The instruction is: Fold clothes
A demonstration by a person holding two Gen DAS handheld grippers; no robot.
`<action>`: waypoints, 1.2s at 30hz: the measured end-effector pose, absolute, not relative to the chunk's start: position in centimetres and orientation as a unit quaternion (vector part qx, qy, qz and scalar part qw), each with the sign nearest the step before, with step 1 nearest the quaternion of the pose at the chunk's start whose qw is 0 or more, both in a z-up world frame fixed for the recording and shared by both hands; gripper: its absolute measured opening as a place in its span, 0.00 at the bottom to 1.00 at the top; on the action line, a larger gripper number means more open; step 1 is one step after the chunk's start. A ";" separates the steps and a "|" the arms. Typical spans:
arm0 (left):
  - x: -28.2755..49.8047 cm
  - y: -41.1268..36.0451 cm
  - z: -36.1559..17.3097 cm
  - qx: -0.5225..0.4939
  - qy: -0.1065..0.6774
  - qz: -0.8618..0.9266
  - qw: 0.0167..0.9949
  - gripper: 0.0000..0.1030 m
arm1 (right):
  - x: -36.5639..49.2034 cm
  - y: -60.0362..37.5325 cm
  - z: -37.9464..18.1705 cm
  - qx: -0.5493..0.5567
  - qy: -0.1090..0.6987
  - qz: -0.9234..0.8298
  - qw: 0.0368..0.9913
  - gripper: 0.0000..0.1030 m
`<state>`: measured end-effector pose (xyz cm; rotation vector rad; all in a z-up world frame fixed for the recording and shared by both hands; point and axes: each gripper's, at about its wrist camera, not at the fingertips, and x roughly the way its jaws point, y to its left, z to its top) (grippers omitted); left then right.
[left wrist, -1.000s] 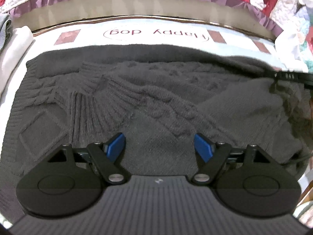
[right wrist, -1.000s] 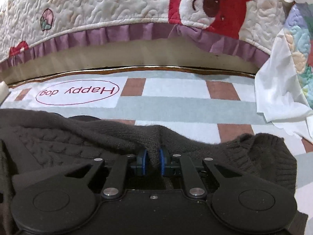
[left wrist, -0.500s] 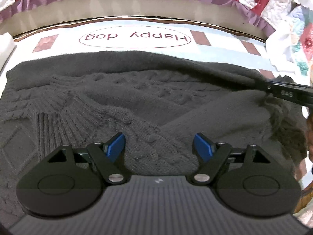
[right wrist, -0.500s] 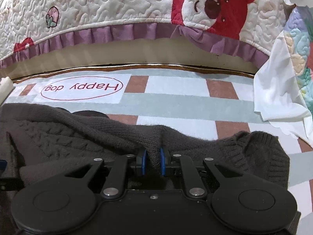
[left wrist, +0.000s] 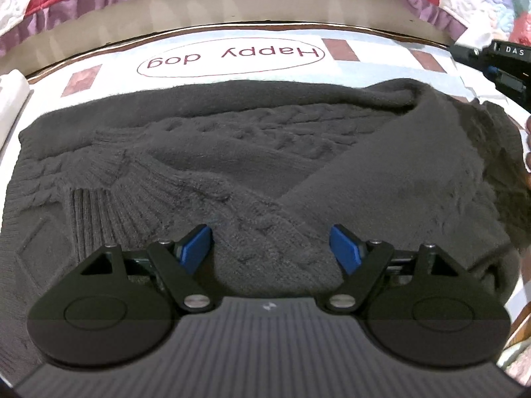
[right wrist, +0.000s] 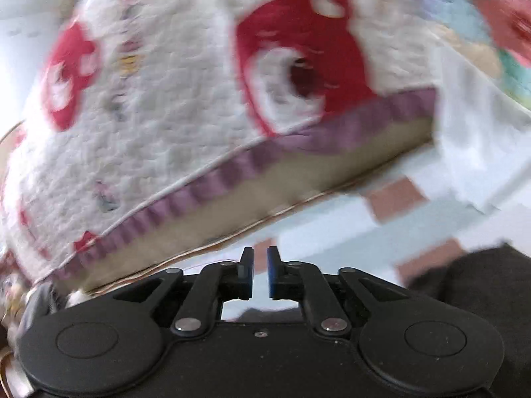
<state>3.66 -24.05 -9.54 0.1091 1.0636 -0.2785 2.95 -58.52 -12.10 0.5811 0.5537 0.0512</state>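
Observation:
A dark grey cable-knit sweater (left wrist: 252, 152) lies spread on a checked "Happy dog" mat (left wrist: 232, 56), with a ribbed sleeve folded across its front and the right side folded over. My left gripper (left wrist: 270, 248) is open just above the sweater's near part, holding nothing. My right gripper (right wrist: 260, 273) is lifted and tilted, its jaws a narrow gap apart with nothing between them; it also shows at the far right of the left wrist view (left wrist: 497, 63). A corner of the sweater (right wrist: 481, 282) shows at lower right in the blurred right wrist view.
A white quilt with red bears and a purple frill (right wrist: 199, 99) hangs over the bed edge behind the mat. A white cloth (right wrist: 481, 132) hangs at the right. A white folded item (left wrist: 10, 96) lies at the mat's left edge.
My right gripper has let go of the sweater's edge, lifted away and tilted. The released right side now lies folded on the sweater. My left gripper stays open, shifted slightly.

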 end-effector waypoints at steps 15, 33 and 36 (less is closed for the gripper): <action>1.7 -26.0 -10.7 0.218 0.461 -0.130 0.850 0.26 | -3.3 -64.2 -16.9 0.491 0.408 -0.010 0.770 0.48; -3.6 -17.8 -9.8 -0.068 0.564 -0.120 0.814 0.47 | -2.2 -45.4 -12.5 0.239 0.467 0.222 0.822 0.48; -4.5 -16.1 -8.8 -0.087 0.569 -0.137 0.806 0.53 | -2.0 -43.0 -14.1 0.178 0.519 0.197 0.813 0.46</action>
